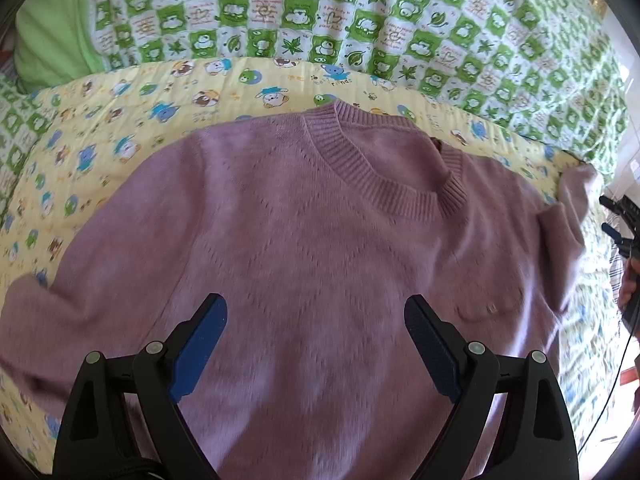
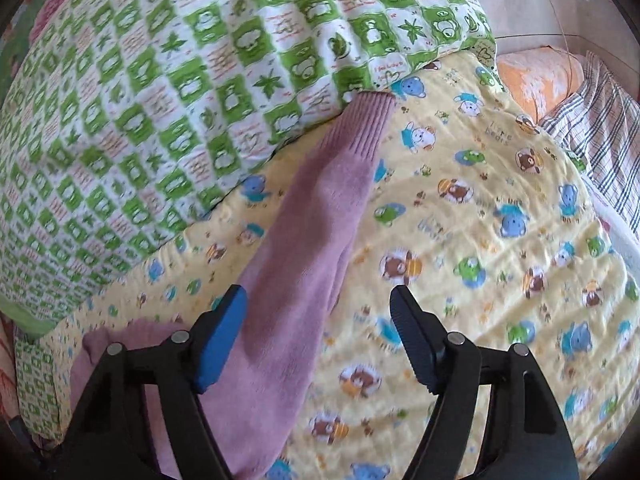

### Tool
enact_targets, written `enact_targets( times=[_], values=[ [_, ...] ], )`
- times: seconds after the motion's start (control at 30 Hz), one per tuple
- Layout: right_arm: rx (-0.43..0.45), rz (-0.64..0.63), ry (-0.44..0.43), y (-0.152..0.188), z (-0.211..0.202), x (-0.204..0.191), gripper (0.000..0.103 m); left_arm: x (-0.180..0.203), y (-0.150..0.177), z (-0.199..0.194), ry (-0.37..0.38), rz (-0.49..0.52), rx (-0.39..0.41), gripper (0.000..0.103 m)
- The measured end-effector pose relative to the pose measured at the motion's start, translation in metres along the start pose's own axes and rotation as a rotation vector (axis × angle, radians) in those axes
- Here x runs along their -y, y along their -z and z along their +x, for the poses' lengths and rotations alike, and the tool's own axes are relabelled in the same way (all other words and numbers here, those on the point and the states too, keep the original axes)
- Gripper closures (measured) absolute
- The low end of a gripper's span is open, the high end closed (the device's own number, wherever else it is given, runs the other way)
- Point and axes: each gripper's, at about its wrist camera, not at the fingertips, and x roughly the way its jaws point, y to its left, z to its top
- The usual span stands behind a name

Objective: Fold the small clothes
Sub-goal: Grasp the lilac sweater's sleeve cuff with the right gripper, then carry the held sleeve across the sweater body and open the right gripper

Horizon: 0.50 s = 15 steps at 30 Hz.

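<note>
Both my grippers, left (image 1: 316, 320) and right (image 2: 318, 312), hang with fingers released over the purple sweater (image 1: 300, 240), seemingly flat on the yellow quilt (image 2: 480, 240).

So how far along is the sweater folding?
Done: the sweater lies flat, front up, on the yellow quilt. In hand: nothing is gripped; the left gripper is open above the body, the right gripper open over the outstretched sleeve. Left: every fold; both sleeves and the body remain unfolded.
</note>
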Motion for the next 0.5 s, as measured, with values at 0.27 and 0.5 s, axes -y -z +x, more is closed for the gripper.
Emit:
enact_targets(
  times=[0.27, 0.5],
  values=[
    [0.001, 0.080, -0.054, -0.058, 0.068, 0.036, 0.032, -0.002, -0.018, 0.040, -0.098, -0.020, -0.063, 0.012],
    [0.010, 0.049, -0.133, -0.051, 0.065, 0.013, 0.092, -0.016, -0.007, 0.056, -0.095, -0.016, -0.083, 0.012]
  ],
)
